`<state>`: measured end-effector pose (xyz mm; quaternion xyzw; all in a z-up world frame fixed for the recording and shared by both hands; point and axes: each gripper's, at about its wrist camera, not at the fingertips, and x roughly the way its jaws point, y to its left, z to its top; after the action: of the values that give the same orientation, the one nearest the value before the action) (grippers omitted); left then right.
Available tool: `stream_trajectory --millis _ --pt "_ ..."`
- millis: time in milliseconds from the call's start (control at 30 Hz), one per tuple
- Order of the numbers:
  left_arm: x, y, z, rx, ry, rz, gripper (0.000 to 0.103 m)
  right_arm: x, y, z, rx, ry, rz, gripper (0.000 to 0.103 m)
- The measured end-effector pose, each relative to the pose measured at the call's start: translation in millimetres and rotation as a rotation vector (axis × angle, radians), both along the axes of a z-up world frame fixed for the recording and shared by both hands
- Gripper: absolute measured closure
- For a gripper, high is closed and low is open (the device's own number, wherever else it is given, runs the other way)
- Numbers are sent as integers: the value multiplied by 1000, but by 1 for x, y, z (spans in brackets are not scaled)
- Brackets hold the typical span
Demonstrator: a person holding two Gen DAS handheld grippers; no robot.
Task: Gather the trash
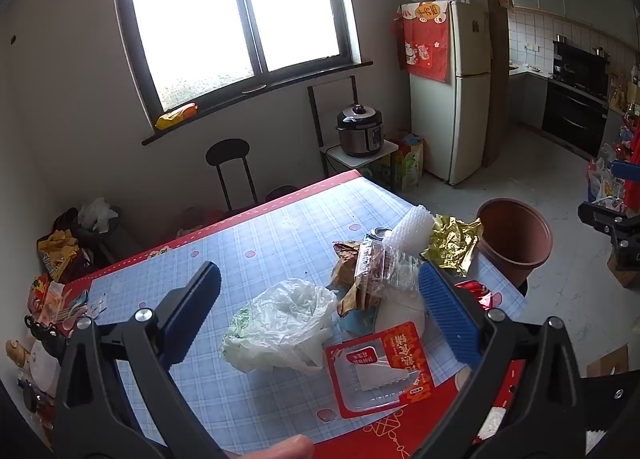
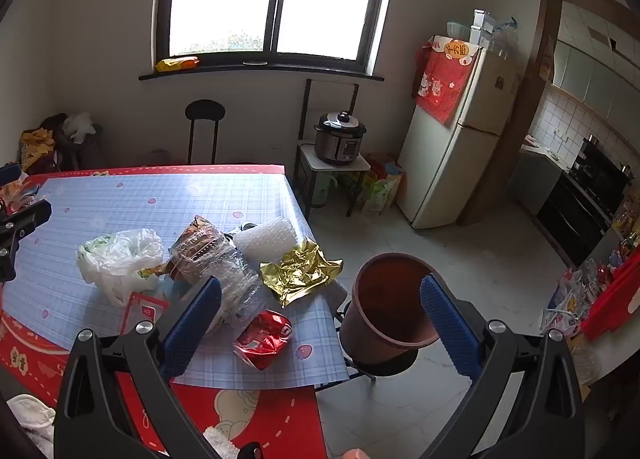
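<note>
Trash lies on the blue checked table (image 1: 248, 235): a crumpled white plastic bag (image 1: 280, 325), a clear tray with a red label (image 1: 376, 371), a clear wrapper over brown packets (image 1: 372, 271), white foam netting (image 1: 412, 231), gold foil (image 1: 452, 243) and a red wrapper (image 2: 264, 333). A brown bin (image 1: 514, 239) stands off the table's right corner. My left gripper (image 1: 320, 311) is open and empty above the white bag. My right gripper (image 2: 320, 323) is open and empty, between the red wrapper and the bin (image 2: 390, 307).
A fridge (image 2: 460, 139), a pressure cooker on a small stand (image 2: 340, 139) and a black stool (image 2: 204, 127) stand beyond the table. Bags and clutter lie on the floor at left (image 1: 60, 251) and right (image 2: 580, 291). A window sits behind.
</note>
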<state>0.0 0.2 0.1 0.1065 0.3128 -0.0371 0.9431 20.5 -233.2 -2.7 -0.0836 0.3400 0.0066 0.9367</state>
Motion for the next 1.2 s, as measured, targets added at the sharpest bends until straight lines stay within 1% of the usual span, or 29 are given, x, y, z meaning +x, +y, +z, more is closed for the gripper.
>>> stream_trajectory --millis 900,967,1200 --pt "3 0 2 10 -9 5 5 -1 -1 0 -4 -3 -2 5" --pt "3 0 2 9 -9 5 5 -8 -4 -2 -5 -9 1 5" --pt "2 -2 4 10 -12 8 5 -7 -3 -2 -6 -9 1 5"
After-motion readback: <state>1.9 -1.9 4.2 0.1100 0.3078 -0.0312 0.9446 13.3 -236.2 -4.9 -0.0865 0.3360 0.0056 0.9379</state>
